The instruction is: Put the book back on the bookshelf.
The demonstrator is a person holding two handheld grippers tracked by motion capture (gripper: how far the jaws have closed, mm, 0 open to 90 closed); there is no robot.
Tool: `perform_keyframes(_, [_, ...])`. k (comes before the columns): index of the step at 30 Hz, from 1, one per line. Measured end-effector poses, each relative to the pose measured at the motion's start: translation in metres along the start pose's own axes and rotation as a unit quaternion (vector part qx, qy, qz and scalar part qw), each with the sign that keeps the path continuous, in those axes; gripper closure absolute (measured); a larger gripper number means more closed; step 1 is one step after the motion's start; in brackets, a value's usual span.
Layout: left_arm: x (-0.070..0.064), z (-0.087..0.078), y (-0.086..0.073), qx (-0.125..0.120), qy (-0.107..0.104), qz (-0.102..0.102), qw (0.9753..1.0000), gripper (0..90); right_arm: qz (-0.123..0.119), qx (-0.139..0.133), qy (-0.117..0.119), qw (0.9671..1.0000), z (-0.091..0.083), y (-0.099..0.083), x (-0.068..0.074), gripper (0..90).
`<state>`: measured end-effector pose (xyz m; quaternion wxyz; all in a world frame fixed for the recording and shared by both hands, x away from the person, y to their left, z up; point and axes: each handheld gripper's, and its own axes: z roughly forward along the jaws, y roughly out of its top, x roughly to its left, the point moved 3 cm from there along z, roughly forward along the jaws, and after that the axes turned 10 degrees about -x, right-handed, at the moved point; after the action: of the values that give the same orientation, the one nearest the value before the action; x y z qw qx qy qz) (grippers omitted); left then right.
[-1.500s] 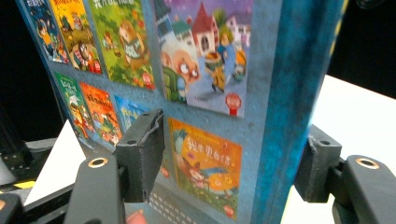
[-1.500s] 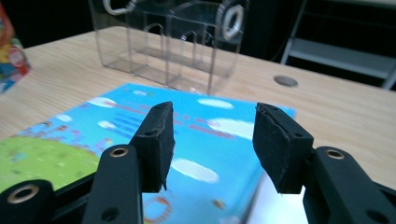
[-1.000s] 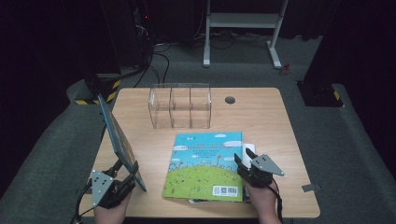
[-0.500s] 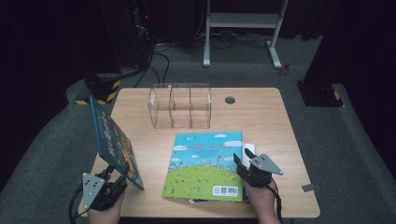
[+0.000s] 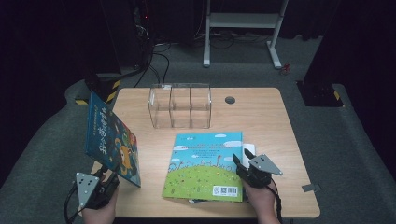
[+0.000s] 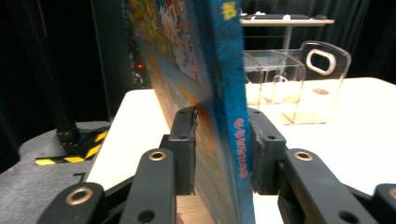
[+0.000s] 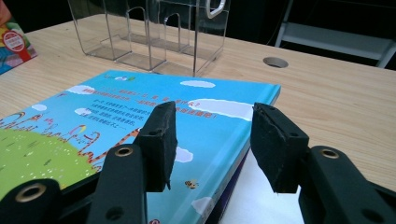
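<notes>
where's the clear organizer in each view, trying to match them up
high view: organizer at table centre, toward the far edge, beyond the flat book.
left gripper view: upper right, behind the book clamped upright in the left gripper.
right gripper view: top, left of centre, past the flat book under the open right gripper.
shared landmark: the round hole in the tabletop, beside the organizer.

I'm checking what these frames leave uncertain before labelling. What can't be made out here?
- Things under the flat book: high view, covered by it, only edges peek out.
- Held book title: left gripper view, blurred and cut by the top edge.
- Left tool tips: hidden behind that book.
</notes>
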<state>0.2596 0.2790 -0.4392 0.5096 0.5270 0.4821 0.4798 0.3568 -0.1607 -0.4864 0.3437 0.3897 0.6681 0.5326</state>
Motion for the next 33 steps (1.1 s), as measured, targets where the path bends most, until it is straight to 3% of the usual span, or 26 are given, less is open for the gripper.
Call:
perform_keyframes(11, [0.008,0.000,0.000,0.001,0.014,0.008,0.9999,76.4,-0.001,0.000,0.000,1.0000,0.000,0.000,0.000,51.2])
perform_keyframes(19, [0.002,-0.001,0.002,-0.005,-0.008,0.012,0.9999,79.1,0.000,-0.001,-0.001,1.0000,-0.001,0.000,-0.001,52.0])
perform_keyframes(29, [-0.007,-0.002,0.003,-0.012,-0.051,0.012,0.9985,81.1,0.012,0.004,0.000,0.9999,-0.001,0.000,-0.004,53.1])
perform_keyframes(33, [-0.008,-0.001,0.002,-0.015,-0.056,0.011,0.9983,80.5,0.014,0.005,-0.001,0.9999,-0.002,-0.001,-0.004,53.0])
